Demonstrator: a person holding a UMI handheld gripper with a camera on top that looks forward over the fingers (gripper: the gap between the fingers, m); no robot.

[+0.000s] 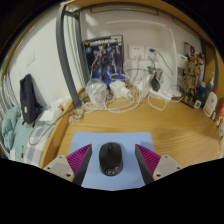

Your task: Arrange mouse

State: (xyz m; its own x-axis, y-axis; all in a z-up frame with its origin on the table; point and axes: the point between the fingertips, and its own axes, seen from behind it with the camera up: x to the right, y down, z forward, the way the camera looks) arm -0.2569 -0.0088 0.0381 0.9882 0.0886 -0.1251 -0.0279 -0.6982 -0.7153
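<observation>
A black computer mouse (pixel 110 158) lies on a light blue mouse mat (pixel 112 147) on a wooden desk. My gripper (pixel 111 161) is open. The mouse stands between the two fingers, with a gap of blue mat showing at each side. The left finger's pink pad (pixel 76 159) and the right finger's pink pad (pixel 147 158) flank it. The mouse rests on the mat on its own. Its near end is hidden below the fingers' base.
The wooden desk (pixel 165 130) runs back to a white wall. A robot poster (pixel 103 58) stands at the back, with tangled white cables (pixel 118 92) before it. A small figure (pixel 192 72) and boxes stand at the right, dark things (pixel 27 98) at the left.
</observation>
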